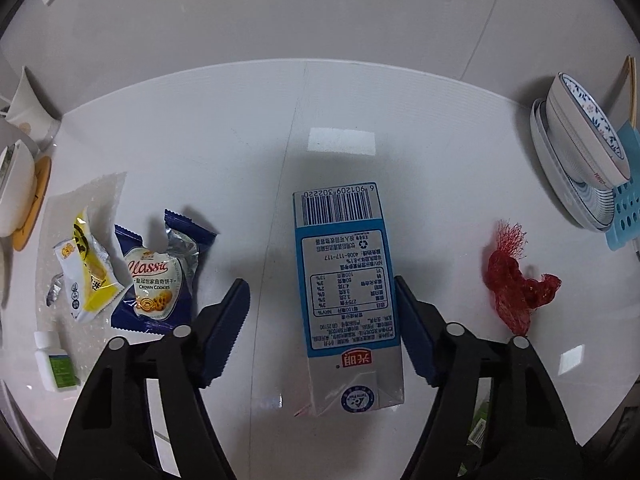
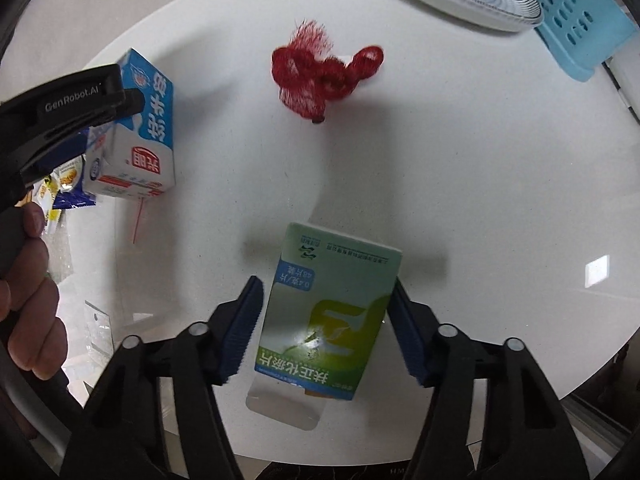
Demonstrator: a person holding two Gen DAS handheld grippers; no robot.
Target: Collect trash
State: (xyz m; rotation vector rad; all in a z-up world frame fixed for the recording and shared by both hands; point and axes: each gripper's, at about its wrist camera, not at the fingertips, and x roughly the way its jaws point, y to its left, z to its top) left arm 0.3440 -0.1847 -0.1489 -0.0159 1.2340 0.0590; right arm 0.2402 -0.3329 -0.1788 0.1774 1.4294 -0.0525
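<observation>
A blue and white milk carton (image 1: 346,292) lies on the white table between the fingers of my left gripper (image 1: 320,292), which is open; the right finger touches the carton's side, the left finger stands apart. The carton also shows in the right wrist view (image 2: 136,136). My right gripper (image 2: 326,294) is open around a green and white medicine box (image 2: 328,312), with small gaps on both sides. A red mesh net (image 1: 516,280) lies right of the carton, and shows in the right wrist view (image 2: 320,72).
A blue cookie wrapper (image 1: 160,276), a yellow wrapper (image 1: 86,268) on a clear plastic bag and a small white bottle (image 1: 54,360) lie at the left. Stacked bowls and plates (image 1: 576,152) and a light blue rack (image 2: 576,20) stand at the right.
</observation>
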